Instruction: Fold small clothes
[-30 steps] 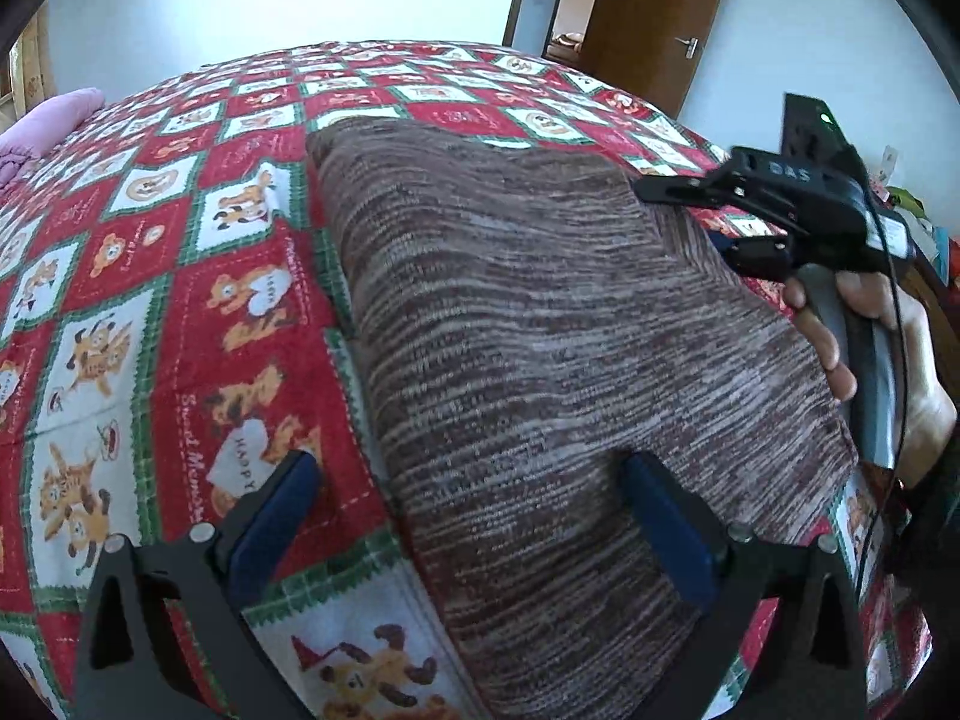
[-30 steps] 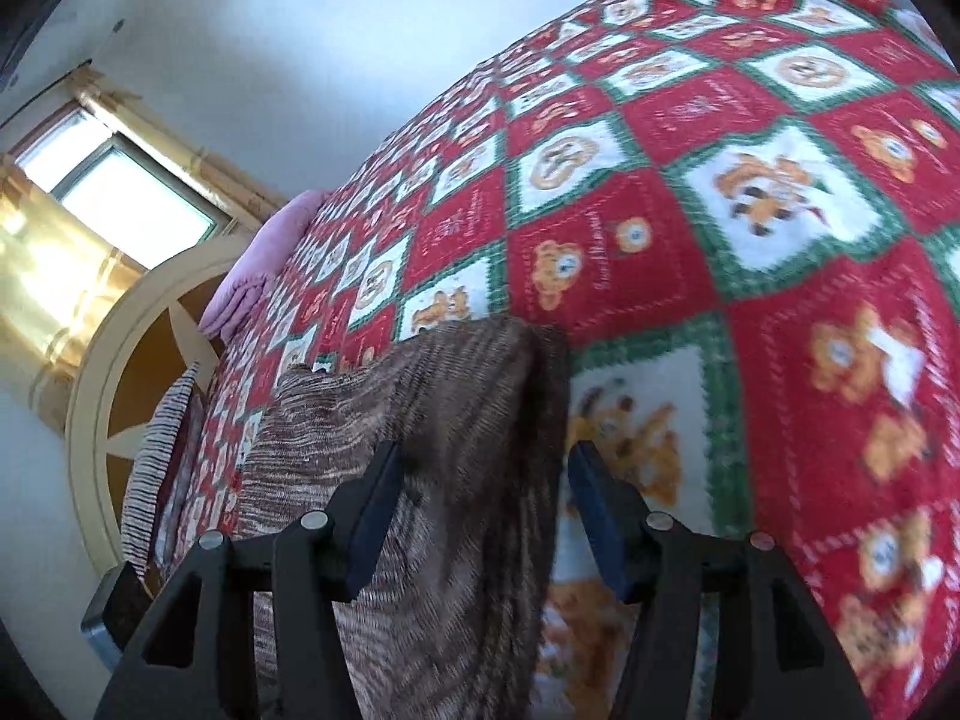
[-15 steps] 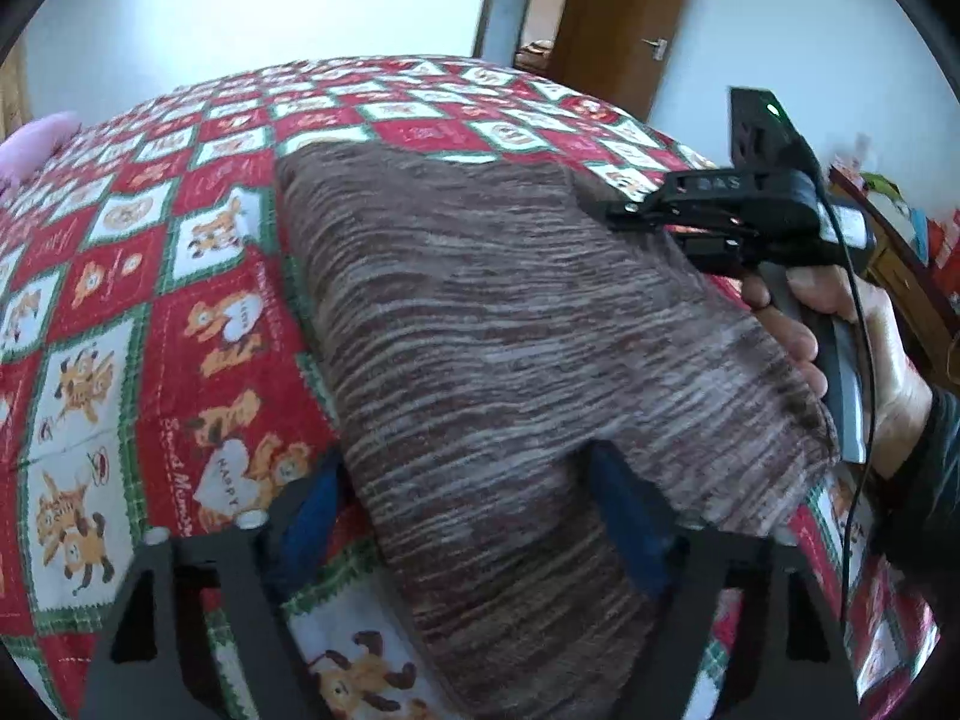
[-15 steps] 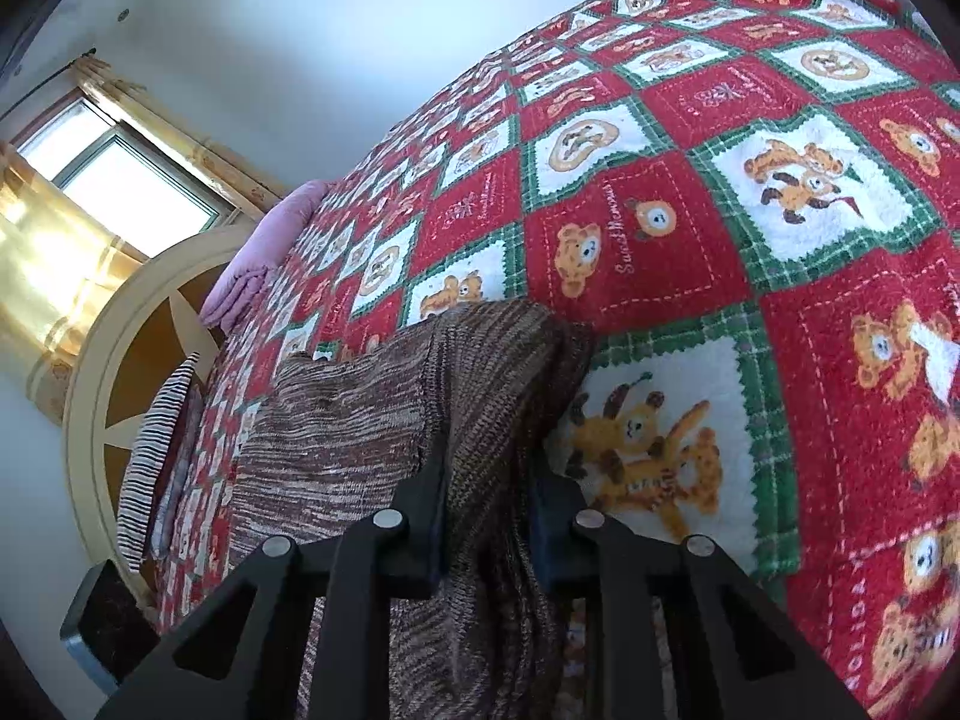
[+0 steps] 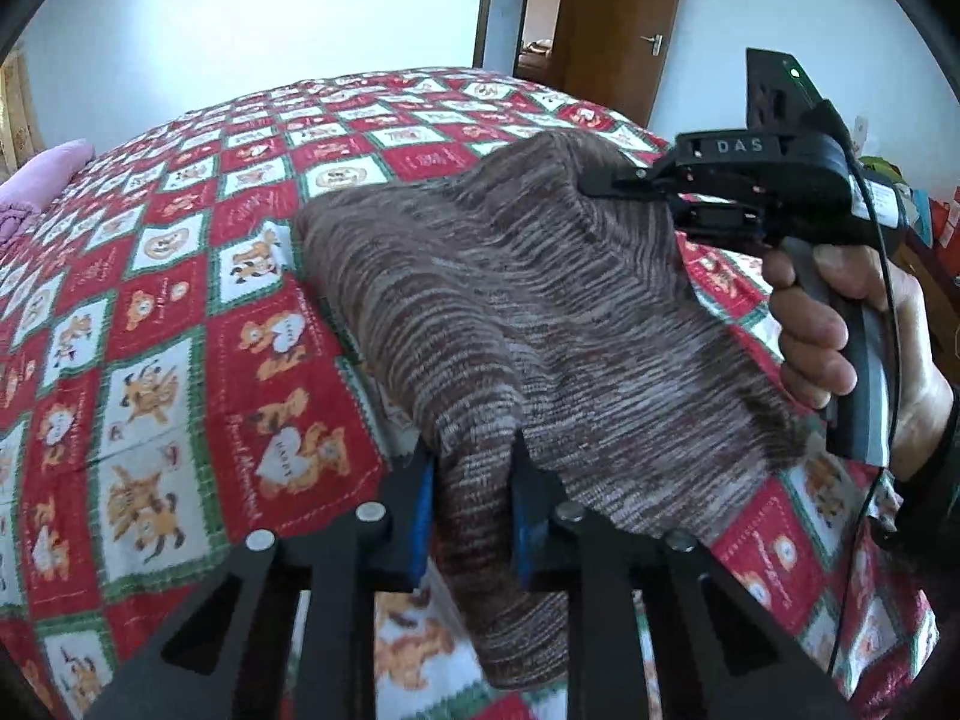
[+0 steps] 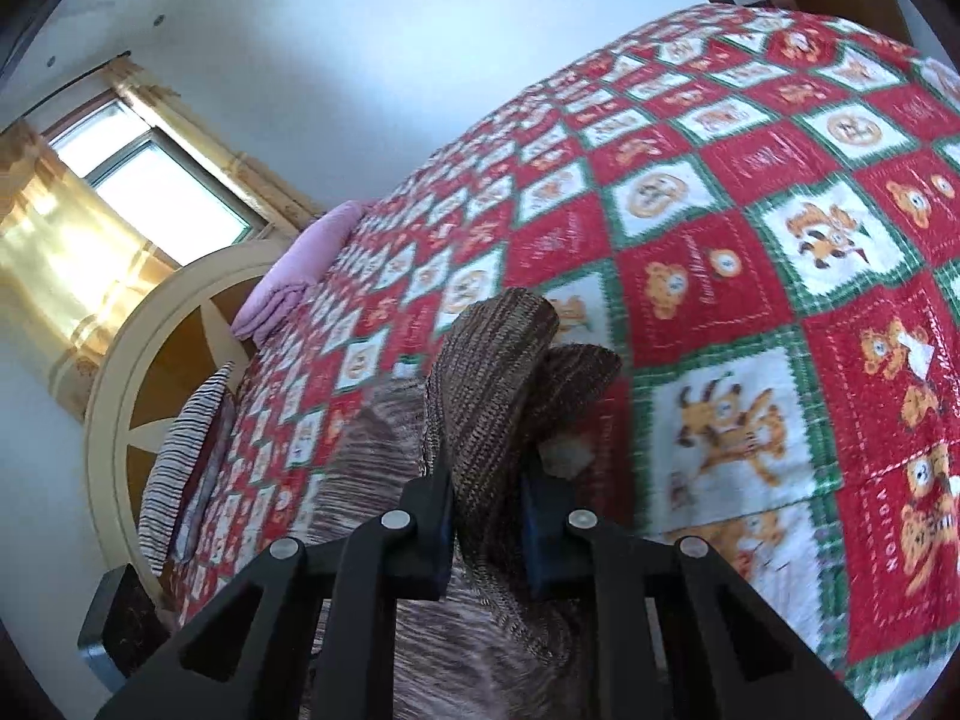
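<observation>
A brown striped knit garment [image 5: 510, 300] lies partly lifted off the red, white and green patterned bedspread [image 5: 150, 312]. My left gripper [image 5: 471, 516] is shut on the garment's near edge, which bunches between the blue pads. My right gripper [image 6: 486, 516] is shut on the garment's far corner [image 6: 492, 372] and holds it raised above the bed. In the left wrist view the right gripper [image 5: 618, 186] is at the right, in a hand, pinching the raised corner. The cloth sags between the two grippers.
A pink folded cloth [image 6: 300, 264] and a striped pillow [image 6: 180, 450] lie by the cream headboard [image 6: 138, 360]. A window with yellow curtains [image 6: 90, 222] is at the left. A brown door [image 5: 618, 18] stands beyond the bed's far end.
Both grippers went from open around the garment's edges to shut on them. They have lifted the cloth off the bed, and it now bunches and hangs between them.
</observation>
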Action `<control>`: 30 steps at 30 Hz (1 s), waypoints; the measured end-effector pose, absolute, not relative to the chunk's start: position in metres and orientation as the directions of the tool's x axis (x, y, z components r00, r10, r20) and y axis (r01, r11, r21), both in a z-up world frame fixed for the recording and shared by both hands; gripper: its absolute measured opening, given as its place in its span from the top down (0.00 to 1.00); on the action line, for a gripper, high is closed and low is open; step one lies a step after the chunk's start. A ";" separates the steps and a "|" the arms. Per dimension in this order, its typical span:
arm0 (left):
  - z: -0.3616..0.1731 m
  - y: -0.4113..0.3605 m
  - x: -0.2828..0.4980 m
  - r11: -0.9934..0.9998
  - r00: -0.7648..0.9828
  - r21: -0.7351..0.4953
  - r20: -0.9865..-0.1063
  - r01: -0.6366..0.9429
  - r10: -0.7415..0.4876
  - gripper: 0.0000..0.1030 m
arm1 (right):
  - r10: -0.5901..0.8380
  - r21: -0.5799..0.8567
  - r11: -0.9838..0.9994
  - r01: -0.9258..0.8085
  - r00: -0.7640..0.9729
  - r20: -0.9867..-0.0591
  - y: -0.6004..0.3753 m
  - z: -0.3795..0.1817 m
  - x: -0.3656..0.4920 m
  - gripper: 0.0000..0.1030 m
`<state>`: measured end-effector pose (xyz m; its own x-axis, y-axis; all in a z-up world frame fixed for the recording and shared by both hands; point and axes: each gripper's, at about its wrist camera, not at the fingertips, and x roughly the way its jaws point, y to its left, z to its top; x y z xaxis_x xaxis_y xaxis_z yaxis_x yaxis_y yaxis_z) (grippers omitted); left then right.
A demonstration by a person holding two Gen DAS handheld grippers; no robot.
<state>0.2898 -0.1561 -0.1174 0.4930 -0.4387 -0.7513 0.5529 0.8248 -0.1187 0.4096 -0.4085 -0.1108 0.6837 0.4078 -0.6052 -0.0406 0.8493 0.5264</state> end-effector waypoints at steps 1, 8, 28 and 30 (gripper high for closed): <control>-0.116 -0.155 0.287 0.825 0.495 -0.114 -0.751 0.554 -0.436 0.79 | 0.412 0.525 0.850 -0.048 0.684 -0.602 -0.404 -0.107 0.407 0.82; -0.097 -0.128 0.267 0.839 0.515 -0.106 -0.746 0.534 -0.422 0.80 | 0.438 0.502 0.858 -0.108 0.665 -0.605 -0.363 -0.094 0.390 0.83; -0.071 -0.020 0.219 0.924 0.622 -0.081 -0.717 0.374 -0.315 0.81 | 0.610 0.541 0.782 -0.308 0.557 -0.564 -0.220 -0.096 0.376 0.83; -0.071 -0.011 0.216 0.930 0.628 -0.081 -0.716 0.359 -0.305 0.81 | 0.624 0.549 0.772 -0.320 0.544 -0.561 -0.207 -0.099 0.377 0.83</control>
<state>0.2163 -0.0106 -0.0713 0.6277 -0.3046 -0.7164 0.3592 0.9298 -0.0807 0.3769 -0.2071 -0.0994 0.5438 0.6242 -0.5609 -0.3195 0.7721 0.5494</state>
